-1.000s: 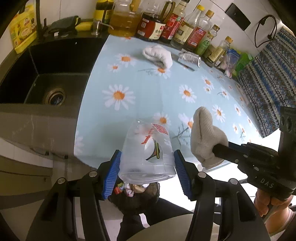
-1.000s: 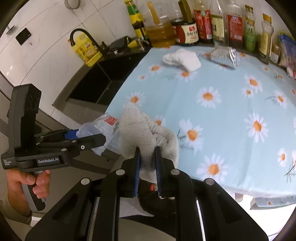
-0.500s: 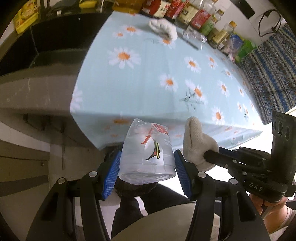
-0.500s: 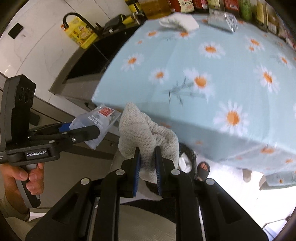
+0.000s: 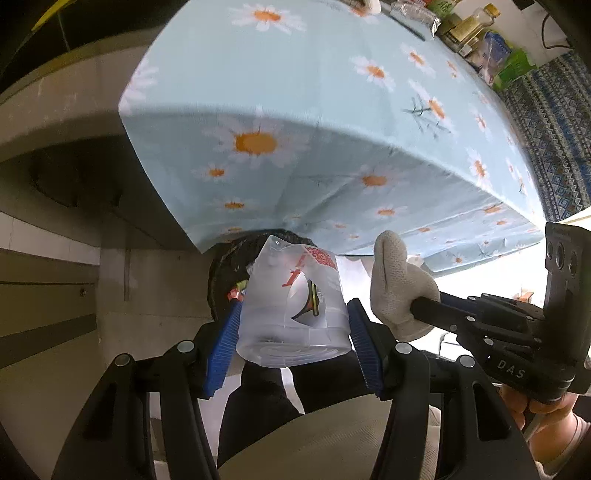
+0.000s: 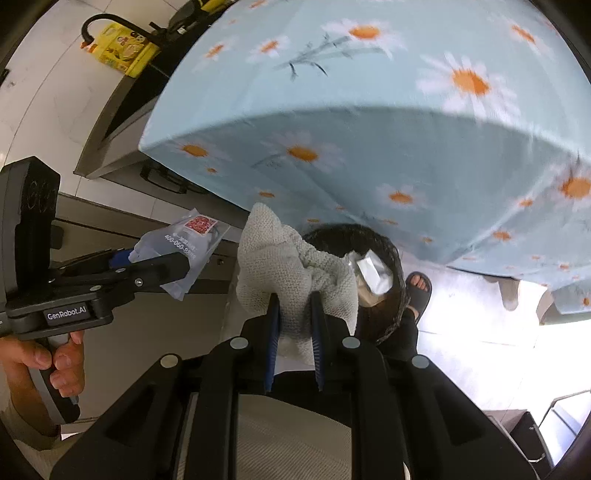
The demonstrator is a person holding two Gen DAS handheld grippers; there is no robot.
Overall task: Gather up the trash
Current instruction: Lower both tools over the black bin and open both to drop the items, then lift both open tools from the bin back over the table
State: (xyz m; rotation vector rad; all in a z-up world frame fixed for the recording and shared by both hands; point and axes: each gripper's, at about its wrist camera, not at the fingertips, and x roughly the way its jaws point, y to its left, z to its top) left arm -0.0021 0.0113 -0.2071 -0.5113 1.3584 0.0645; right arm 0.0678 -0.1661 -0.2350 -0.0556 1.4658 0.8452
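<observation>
1. Clear plastic fills the left wrist view: a crumpled cup (image 5: 295,310) with red print sits between the blue pads (image 5: 221,350) of the left gripper (image 5: 293,347), which pinch it from both sides. Past it, the dark rim of a trash bin (image 5: 221,273) shows under the hanging edge of the daisy tablecloth (image 5: 295,110). To the right, the right gripper (image 5: 421,306) clamps an off-white knitted cloth (image 5: 395,280), a hand (image 5: 539,406) gripping its handle. Bottles (image 5: 469,29) stand far back on the table.

2. From the right wrist view, the right gripper (image 6: 293,314) has its jaws pressed nearly together on the knitted cloth (image 6: 288,269), which bunches up above them. Just beyond it is the black bin (image 6: 388,251), with a silvery wrapper (image 6: 373,273) lying inside. A sandalled foot (image 6: 417,288) stands beside the bin. At left, the left gripper (image 6: 162,266) carries the plastic cup (image 6: 184,251), held by a hand (image 6: 48,365). A yellow bottle (image 6: 122,48) stands on the counter behind.
</observation>
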